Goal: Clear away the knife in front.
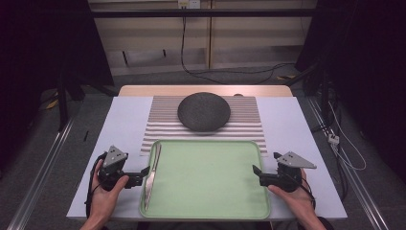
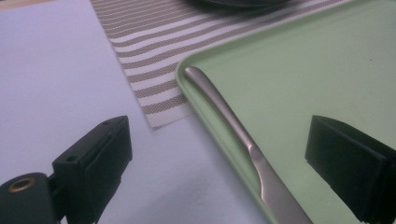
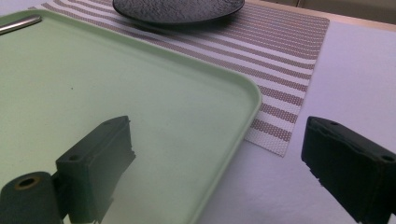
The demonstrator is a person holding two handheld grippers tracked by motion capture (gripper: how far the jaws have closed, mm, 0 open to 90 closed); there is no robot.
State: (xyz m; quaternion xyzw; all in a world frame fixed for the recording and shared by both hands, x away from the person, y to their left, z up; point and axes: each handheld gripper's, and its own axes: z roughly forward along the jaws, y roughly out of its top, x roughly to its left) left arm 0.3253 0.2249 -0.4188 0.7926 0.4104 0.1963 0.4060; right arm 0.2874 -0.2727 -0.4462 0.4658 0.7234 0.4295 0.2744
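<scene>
Knife (image 1: 152, 173) hugs tray (image 1: 210, 201) left rim; left claw (image 1: 145, 171) & right claw (image 1: 256, 173) both released.

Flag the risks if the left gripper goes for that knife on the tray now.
1. The knife lies flat against the green tray's raised left rim, so a finger of the left gripper may catch the rim and miss it.
2. A thin, smooth metal handle could slip or pivot in the jaws.
3. Pushing on the rim might slide the tray over the striped placemat toward the dark plate.
</scene>
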